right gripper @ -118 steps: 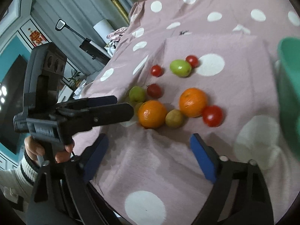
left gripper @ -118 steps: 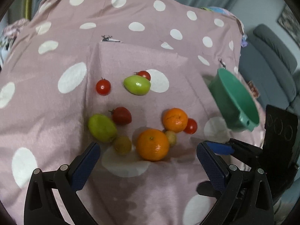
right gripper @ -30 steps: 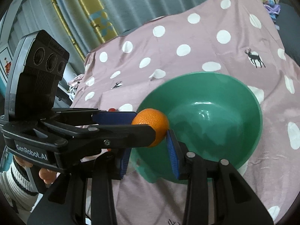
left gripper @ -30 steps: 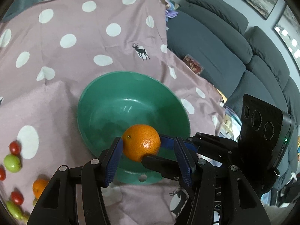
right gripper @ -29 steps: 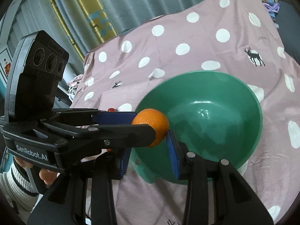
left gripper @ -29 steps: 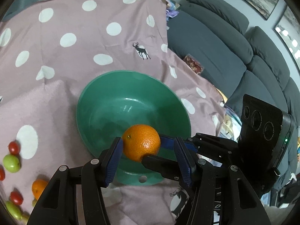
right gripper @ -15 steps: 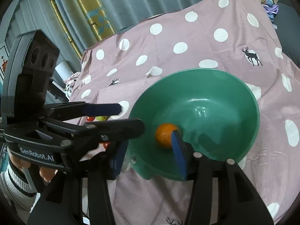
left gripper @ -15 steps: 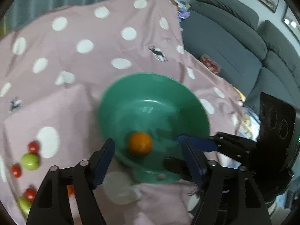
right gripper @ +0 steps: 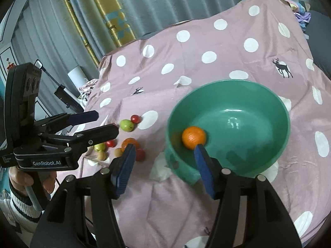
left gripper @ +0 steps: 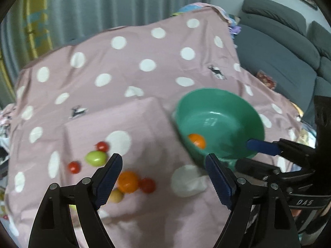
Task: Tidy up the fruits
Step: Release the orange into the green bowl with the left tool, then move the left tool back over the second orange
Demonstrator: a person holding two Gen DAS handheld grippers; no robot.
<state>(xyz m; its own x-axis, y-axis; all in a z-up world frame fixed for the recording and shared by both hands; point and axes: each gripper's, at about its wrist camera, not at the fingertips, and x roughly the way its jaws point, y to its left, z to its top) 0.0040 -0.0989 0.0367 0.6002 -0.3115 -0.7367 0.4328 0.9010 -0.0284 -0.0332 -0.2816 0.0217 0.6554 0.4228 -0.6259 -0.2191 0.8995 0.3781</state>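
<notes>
A green bowl [left gripper: 238, 111] [right gripper: 258, 103] sits on the pink dotted cloth and holds one orange [left gripper: 196, 140] [right gripper: 193, 137]. My left gripper [left gripper: 163, 177] is open and empty, above the cloth between the bowl and the loose fruit; it also shows in the right wrist view [right gripper: 101, 124]. My right gripper [right gripper: 163, 161] is open and empty at the bowl's near left rim; it also shows in the left wrist view [left gripper: 246, 155]. On the cloth lie a second orange [left gripper: 127, 181] [right gripper: 130, 143], a green fruit [left gripper: 95, 158] [right gripper: 126, 125] and several small red tomatoes [left gripper: 147, 185].
A small yellowish fruit [left gripper: 116, 196] lies by the orange. A grey sofa [left gripper: 279, 41] stands to the right of the cloth-covered table [left gripper: 144, 66]. Curtains [right gripper: 144, 4] hang behind. The person's hand [right gripper: 22, 177] holds the left gripper's handle.
My left gripper opened and dropped the orange into the bowl, then swung back left toward the loose fruit. My right gripper pulled back a little from the bowl.
</notes>
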